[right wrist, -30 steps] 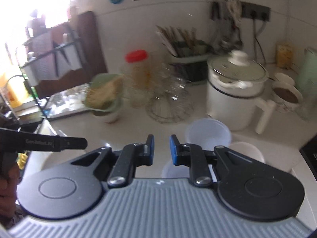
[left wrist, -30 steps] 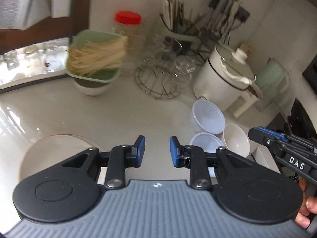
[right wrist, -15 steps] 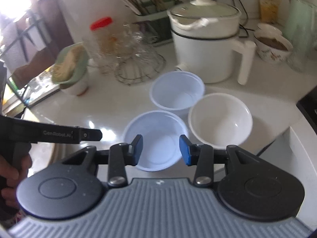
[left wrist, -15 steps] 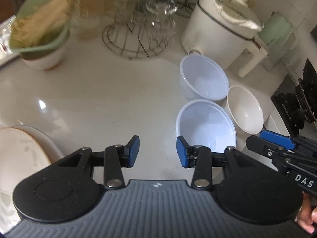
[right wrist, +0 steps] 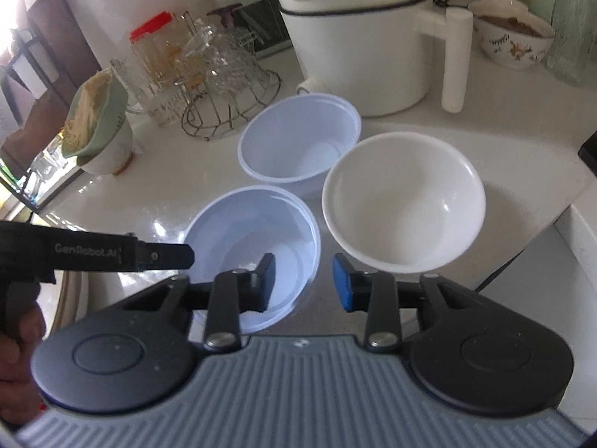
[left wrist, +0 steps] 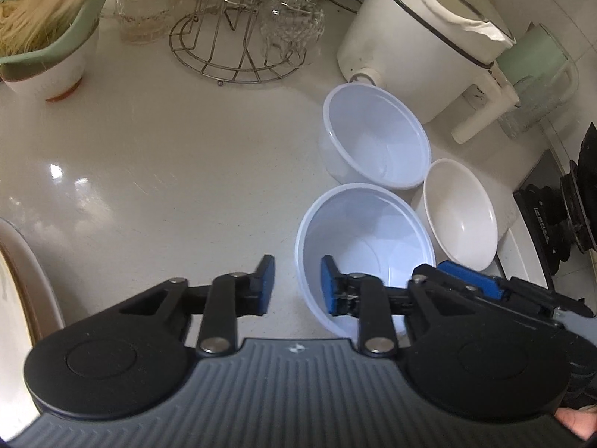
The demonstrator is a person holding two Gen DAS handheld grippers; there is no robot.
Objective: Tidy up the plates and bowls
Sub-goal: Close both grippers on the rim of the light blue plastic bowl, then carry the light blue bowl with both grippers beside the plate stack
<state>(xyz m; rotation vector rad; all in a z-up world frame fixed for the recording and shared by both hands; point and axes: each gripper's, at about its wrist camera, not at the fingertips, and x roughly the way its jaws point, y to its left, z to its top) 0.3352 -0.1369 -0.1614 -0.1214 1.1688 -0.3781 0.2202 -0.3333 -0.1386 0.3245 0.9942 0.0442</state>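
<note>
Three bowls sit close together on the white counter. The near translucent plastic bowl [left wrist: 358,231] [right wrist: 257,231] lies between both grippers. A second plastic bowl [left wrist: 377,138] [right wrist: 298,138] stands behind it. A white ceramic bowl [left wrist: 462,209] [right wrist: 403,194] is to the right. My left gripper [left wrist: 296,285] is open, straddling the near bowl's left rim. My right gripper [right wrist: 304,282] is open, straddling its right rim. A plate edge [left wrist: 22,261] shows at far left.
A white electric pot [left wrist: 418,37] [right wrist: 365,33] stands behind the bowls. A wire rack with glasses [left wrist: 242,26] [right wrist: 224,74] and a green basket of noodles on a bowl [left wrist: 41,22] [right wrist: 97,123] are at the back. A stove [left wrist: 567,201] is right.
Both grippers have dropped down and forward toward the near plastic bowl. Their jaws have opened wider and now stand either side of its rim.
</note>
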